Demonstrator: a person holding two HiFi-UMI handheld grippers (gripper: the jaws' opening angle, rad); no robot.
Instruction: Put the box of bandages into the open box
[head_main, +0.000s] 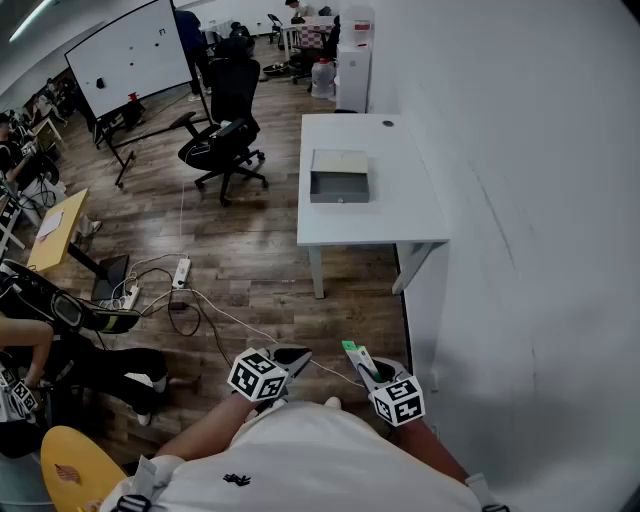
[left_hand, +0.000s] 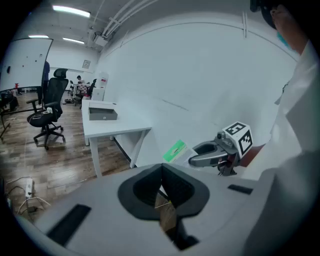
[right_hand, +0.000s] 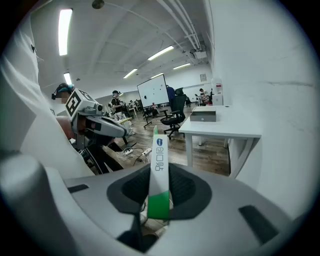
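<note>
Box of bandages (right_hand: 158, 160): clamped edge-on in the right gripper (head_main: 370, 374), pads closed on its two broad faces at the green end, white printed end poking forward past the tips. Rides low, close in front of the person's torso (head_main: 320, 455), well apart from the open box (head_main: 339, 176). Looks a firm enough pinch, yet slim and held by one end only, so likely to pivot if swung. Best carried steadily, without jerks and without squeezing harder.

Left gripper (left_hand: 162, 175): just beside the right one, jaws pressed together with nothing between them. No part in this step, by the look of it. Best kept clear of the load, or ready to steady the open box later.

Next out, on the wood floor (head_main: 270, 215): a power strip (head_main: 181, 270) and loose cables (head_main: 215, 322) trailing toward the feet. Worth passing on the side of the wall (head_main: 520, 200), eyes down.

Farther on: white table (head_main: 400, 215) against that wall, bearing the grey open box nearer its left edge, mouth up. Not yet within reach, so first a walk over. Once there, probably best to hover above the mouth, tip the flat face downward, lower inside the walls, and only then spread the jaws. Office chair (head_main: 225, 120) beyond to the left, out of the path.
</note>
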